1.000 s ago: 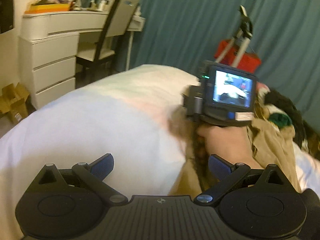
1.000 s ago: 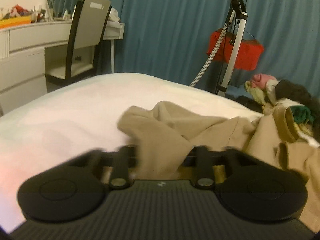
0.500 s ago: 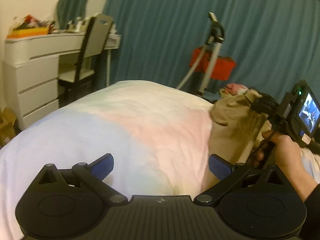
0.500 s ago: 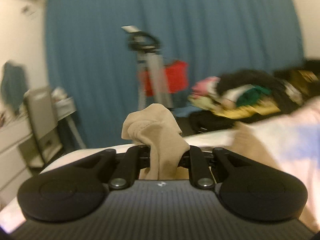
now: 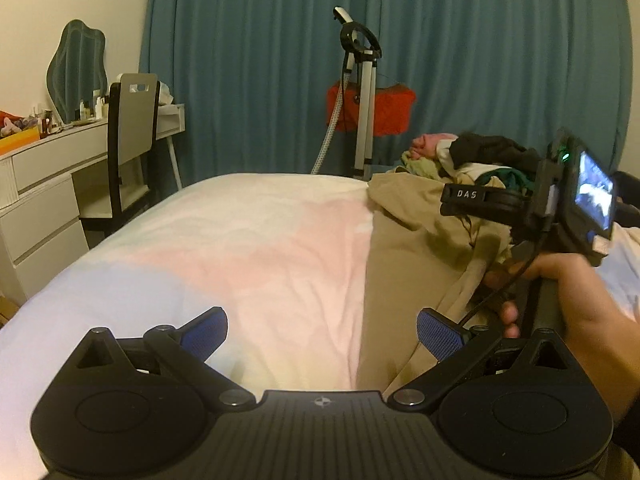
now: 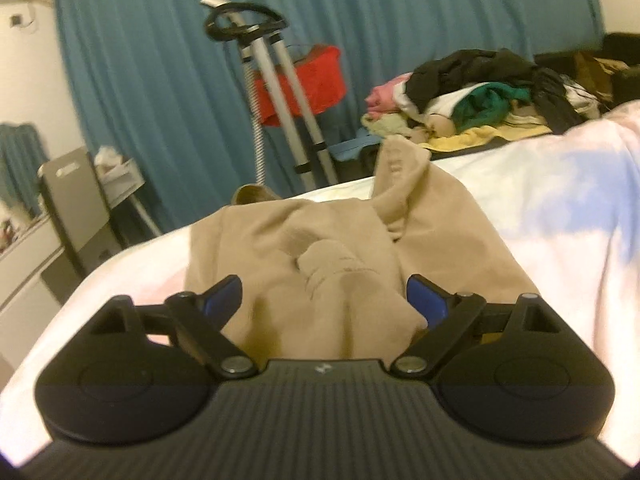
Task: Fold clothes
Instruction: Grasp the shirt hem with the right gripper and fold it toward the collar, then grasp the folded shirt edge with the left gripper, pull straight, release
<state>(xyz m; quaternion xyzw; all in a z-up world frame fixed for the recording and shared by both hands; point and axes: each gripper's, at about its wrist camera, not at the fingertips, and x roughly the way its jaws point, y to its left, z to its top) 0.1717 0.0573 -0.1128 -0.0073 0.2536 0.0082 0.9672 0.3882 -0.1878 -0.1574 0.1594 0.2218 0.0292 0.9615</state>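
A tan garment [image 5: 404, 248] lies crumpled on the white bed [image 5: 240, 248], on its right side. My left gripper [image 5: 322, 330] is open and empty, low over the bed, with the garment's edge by its right finger. In the right wrist view the same tan garment [image 6: 320, 248] lies bunched on the bed [image 6: 560, 208]. My right gripper [image 6: 324, 298] is open, its blue pads on either side of a fold of the cloth. The right gripper's body also shows at the right of the left wrist view.
A pile of mixed clothes [image 6: 480, 92] sits beyond the bed's far edge. A steamer stand [image 5: 362, 92] with a red item stands before the blue curtain. A white dresser [image 5: 44, 184] and a chair [image 5: 132, 140] stand to the left.
My right gripper was shut on the tan garment and lifting it; now it is open and the garment lies on the bed. The left gripper's view has tilted up and swung right.
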